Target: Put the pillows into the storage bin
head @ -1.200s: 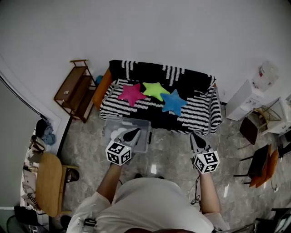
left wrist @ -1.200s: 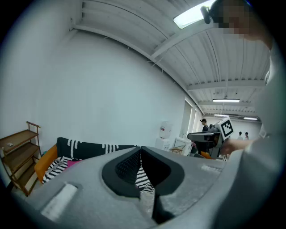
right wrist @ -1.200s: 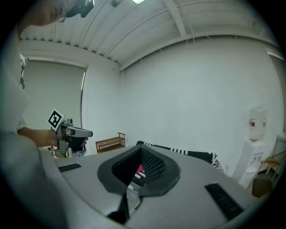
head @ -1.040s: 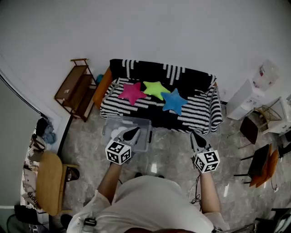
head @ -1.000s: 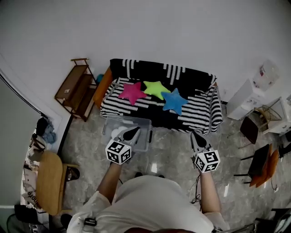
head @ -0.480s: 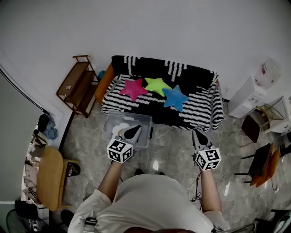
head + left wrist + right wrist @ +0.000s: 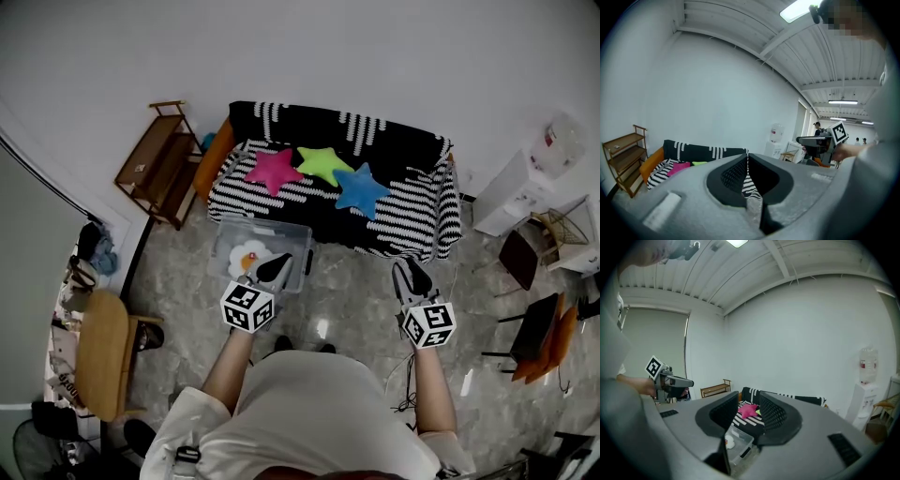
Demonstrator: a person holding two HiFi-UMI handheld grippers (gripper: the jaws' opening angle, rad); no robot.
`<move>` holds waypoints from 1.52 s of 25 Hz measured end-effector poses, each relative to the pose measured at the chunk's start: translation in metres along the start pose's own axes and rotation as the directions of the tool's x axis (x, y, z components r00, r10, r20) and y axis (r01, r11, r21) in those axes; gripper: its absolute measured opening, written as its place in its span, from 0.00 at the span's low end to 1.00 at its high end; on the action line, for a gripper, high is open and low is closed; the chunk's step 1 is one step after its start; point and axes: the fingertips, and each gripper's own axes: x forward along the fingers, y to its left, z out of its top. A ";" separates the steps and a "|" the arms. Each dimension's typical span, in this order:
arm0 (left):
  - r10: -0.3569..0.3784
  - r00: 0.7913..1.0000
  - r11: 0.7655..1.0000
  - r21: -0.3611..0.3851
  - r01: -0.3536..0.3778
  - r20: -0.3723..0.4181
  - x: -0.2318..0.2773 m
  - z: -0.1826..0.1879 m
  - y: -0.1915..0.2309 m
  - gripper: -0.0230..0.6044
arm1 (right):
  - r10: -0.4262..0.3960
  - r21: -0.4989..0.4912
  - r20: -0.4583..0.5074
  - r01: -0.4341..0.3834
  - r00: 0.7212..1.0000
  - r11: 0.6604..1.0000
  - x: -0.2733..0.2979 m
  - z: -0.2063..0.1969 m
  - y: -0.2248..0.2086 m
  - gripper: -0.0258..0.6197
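Pillows: I count three to move, on the sofa [image 7: 417, 216]: pink star [image 7: 273, 170], green star [image 7: 329, 163], blue star [image 7: 361, 189].
Storage bin [image 7: 281, 232]: on the floor, white thing [image 7: 249, 256] inside.
Left gripper [image 7: 279, 261]: closed, empty.
Right gripper [image 7: 406, 273]: just been opening, slightly apart, empty.

No words, numbers or brand names can be read. Black-and-white square coded markers are borne on the left cube [image 7: 247, 307] of the left gripper [image 7: 274, 267] and on the right cube [image 7: 429, 324] of the right gripper [image 7: 410, 275]; no characters are contained in them. A red label [image 7: 866, 364] is seen on the water bottle [image 7: 867, 355], its print too small to be read.
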 end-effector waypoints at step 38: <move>0.028 0.997 0.997 -0.076 -0.034 -0.076 0.131 0.005 0.123 0.07 | 0.006 0.051 -0.145 0.001 0.989 0.999 0.162 -0.017 -0.075 0.44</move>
